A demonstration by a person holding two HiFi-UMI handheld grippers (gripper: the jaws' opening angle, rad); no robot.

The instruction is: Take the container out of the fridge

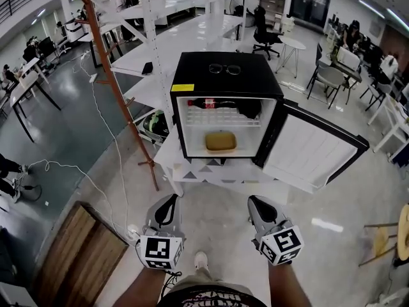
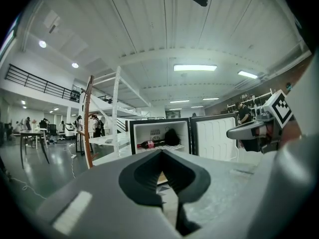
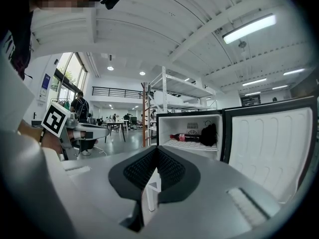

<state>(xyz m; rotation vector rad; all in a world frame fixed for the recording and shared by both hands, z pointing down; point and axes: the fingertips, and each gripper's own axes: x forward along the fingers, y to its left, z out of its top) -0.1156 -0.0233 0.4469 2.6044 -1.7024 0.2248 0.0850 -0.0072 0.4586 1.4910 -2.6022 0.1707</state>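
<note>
A small black fridge (image 1: 225,85) stands on a low white table (image 1: 192,173), its door (image 1: 317,151) swung open to the right. On the fridge floor lies a flat tan container (image 1: 220,141). The shelf above holds a cola bottle (image 1: 206,102) and a black item (image 1: 250,109). Both grippers hover over the floor well short of the fridge, pointing at it. My left gripper (image 1: 171,201) is shut and empty. My right gripper (image 1: 254,202) is shut and empty too. The fridge (image 2: 159,133) shows past the left jaws, and the fridge (image 3: 192,133) past the right jaws.
Glasses (image 1: 224,69) rest on the fridge top. A slanted orange-brown pole (image 1: 118,94) stands left of the table, with a white cable (image 1: 96,184) trailing on the floor. A wooden board (image 1: 77,251) lies at lower left. Chairs and a wooden stool (image 1: 383,238) are at the right.
</note>
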